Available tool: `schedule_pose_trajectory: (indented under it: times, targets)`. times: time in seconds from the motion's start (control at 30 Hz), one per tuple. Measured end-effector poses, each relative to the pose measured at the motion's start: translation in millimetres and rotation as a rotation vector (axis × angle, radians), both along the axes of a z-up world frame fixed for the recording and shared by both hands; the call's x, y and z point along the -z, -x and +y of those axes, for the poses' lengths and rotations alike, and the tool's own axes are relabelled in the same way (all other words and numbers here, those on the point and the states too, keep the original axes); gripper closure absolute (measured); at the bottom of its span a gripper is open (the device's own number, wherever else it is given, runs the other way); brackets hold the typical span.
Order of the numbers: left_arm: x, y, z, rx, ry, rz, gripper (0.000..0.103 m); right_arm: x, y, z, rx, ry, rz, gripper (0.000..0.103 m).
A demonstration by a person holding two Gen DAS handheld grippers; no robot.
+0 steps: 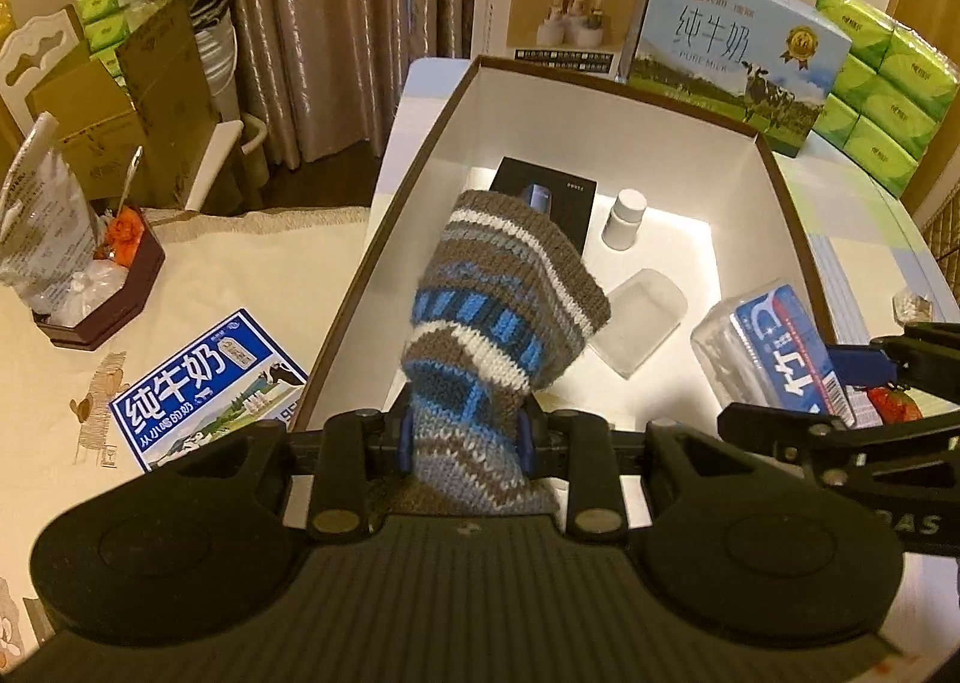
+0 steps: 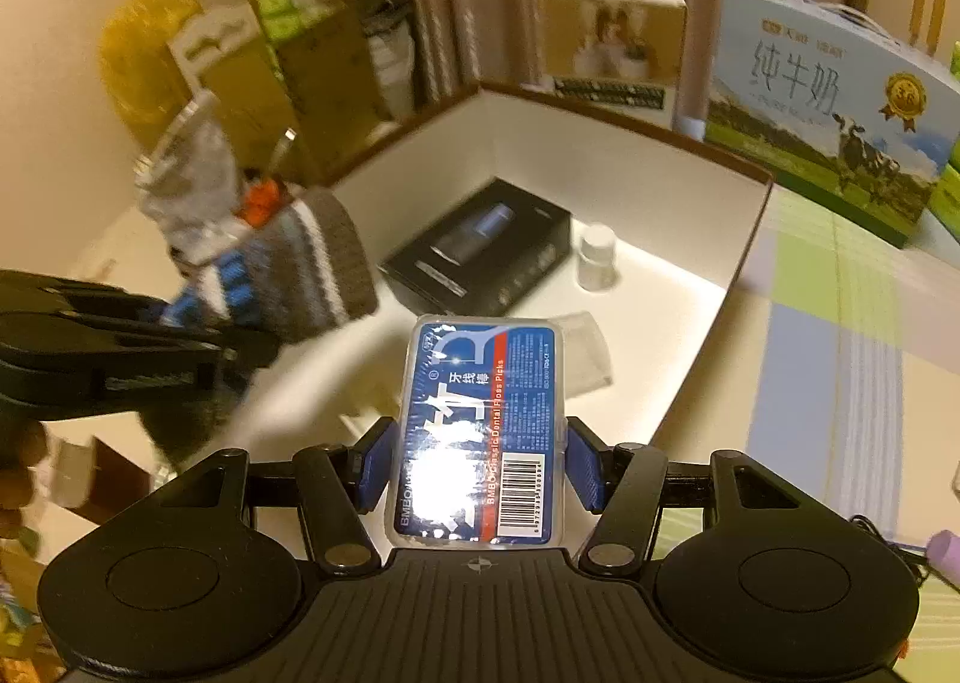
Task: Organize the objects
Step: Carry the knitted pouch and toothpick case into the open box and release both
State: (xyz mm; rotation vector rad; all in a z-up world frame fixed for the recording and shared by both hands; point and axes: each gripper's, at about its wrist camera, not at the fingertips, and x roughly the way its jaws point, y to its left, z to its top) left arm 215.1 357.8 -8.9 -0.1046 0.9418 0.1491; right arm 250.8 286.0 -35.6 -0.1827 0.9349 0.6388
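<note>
Inside the one open box (image 1: 798,239) lie one black carton (image 1: 543,191), one white bottle (image 1: 624,218) and one clear case (image 1: 639,320). Two grippers carry one knit sock (image 1: 498,299) and one floss pack (image 2: 480,431).

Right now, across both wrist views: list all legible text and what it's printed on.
"BMBO Classic Dental Floss Picks" and "牙线棒": floss pick case, shut in the right gripper.
"纯牛奶" and "PURE MILK": milk carton box behind the open box.
"纯牛奶": blue leaflet on the tablecloth.
Unreadable: barcode digits, black box lettering, white product box caption strip, tissue packs.
Knitted sock in the left gripper: none.
</note>
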Motion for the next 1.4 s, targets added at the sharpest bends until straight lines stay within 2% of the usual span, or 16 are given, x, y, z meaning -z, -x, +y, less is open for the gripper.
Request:
schedule_pose_trajectory:
  times: [0.17, 0.3, 0.37, 0.47, 0.83, 0.93, 0.97, 1.0, 1.03, 1.1, 1.4]
  targets:
    - [8.7, -9.9, 4.5, 0.010, 0.007, 0.021, 0.077, 12.4, -10.0, 8.9, 0.012, 0.071, 0.002, 0.047]
    - [16.0, -16.8, 7.1, 0.014, 0.012, 0.036, 0.077, 16.7, -14.6, 16.2, 0.002, 0.124, -0.047, 0.047]
    - [19.6, -19.1, 8.2, 0.015, 0.013, 0.043, 0.077, 18.7, -16.8, 17.3, 0.002, 0.141, -0.057, 0.042]
    - [23.5, -21.3, 9.3, 0.016, 0.011, 0.049, 0.077, 19.5, -17.2, 16.3, -0.025, 0.124, -0.047, 0.037]
    - [27.4, -21.7, 8.6, 0.025, 0.014, 0.049, 0.075, 16.9, -14.9, 14.5, -0.047, 0.095, -0.032, 0.034]
    - [26.4, -21.8, 4.4, 0.042, 0.008, 0.038, 0.062, 15.8, -13.4, 13.1, -0.061, 0.084, -0.030, 0.030]
    - [25.6, -21.5, 1.9, 0.051, 0.007, 0.033, 0.047, 15.1, -12.2, 12.6, -0.070, 0.077, -0.031, 0.026]
    - [24.3, -20.3, -0.7, 0.054, -0.006, 0.025, 0.027, 14.2, -10.8, 12.0, -0.076, 0.070, -0.036, 0.022]
    - [22.3, -18.3, -4.2, 0.055, -0.032, 0.016, 0.022, 13.1, -9.0, 11.5, -0.083, 0.065, -0.042, 0.018]
    - [18.6, -15.2, -10.0, 0.069, -0.080, 0.004, 0.021, 11.4, -5.2, 11.0, -0.093, 0.062, -0.053, 0.013]
    - [6.8, -1.5, -7.5, 0.066, -0.054, 0.019, 0.021, 2.9, 8.1, 2.5, -0.104, 0.021, -0.063, 0.011]
